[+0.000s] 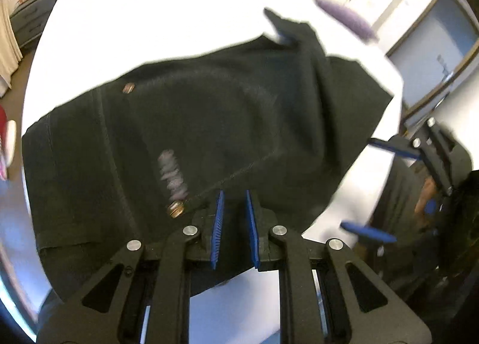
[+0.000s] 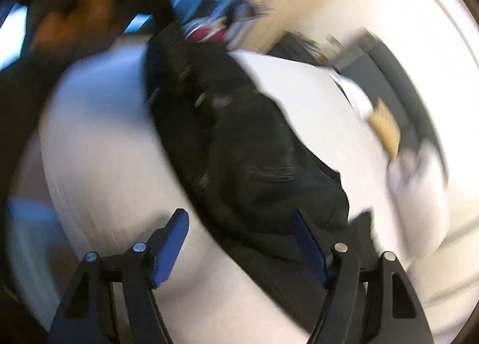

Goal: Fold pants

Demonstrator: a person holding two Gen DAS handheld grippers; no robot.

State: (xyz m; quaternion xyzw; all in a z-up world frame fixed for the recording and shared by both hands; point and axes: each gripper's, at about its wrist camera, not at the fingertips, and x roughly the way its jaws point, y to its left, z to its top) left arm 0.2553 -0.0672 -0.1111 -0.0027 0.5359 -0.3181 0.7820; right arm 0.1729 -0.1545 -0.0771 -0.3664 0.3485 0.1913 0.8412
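White bed sheet (image 1: 155,15) fills most of both views, smooth and bright. Black denim pants (image 1: 209,122) lie spread flat on it w/ one part bunched into a raised fold toward the far right (image 1: 302,45); in the right wrist view the same pants (image 2: 254,149) run diagonally across the sheet (image 2: 104,149), heavy motion blur there.

Left gripper (image 1: 233,197) – black frame w/ blue ribbed pads – sits at the near edge of the pants, pads close together but a narrow gap shows btwn them; dark fabric fills that gap, can't tell if it's actually pinched or just behind.

Right gripper (image 2: 239,218) – pads spread wide, nothing btwn them but sheet and the pants' near end; right pad (image 2: 308,248) overlaps the fabric edge, left pad over bare sheet. From the left wrist view the right gripper (image 1: 363,185) shows off the sheet's right edge, also spread.

Small stuff: pale frayed rip (image 1: 172,173) on the denim, copper rivet (image 1: 175,209) just below it beside the left pad, second rivet (image 1: 128,87) farther up. Purple-grey pillow (image 1: 344,15) at far edge. Grey dresser (image 1: 30,21) far left.
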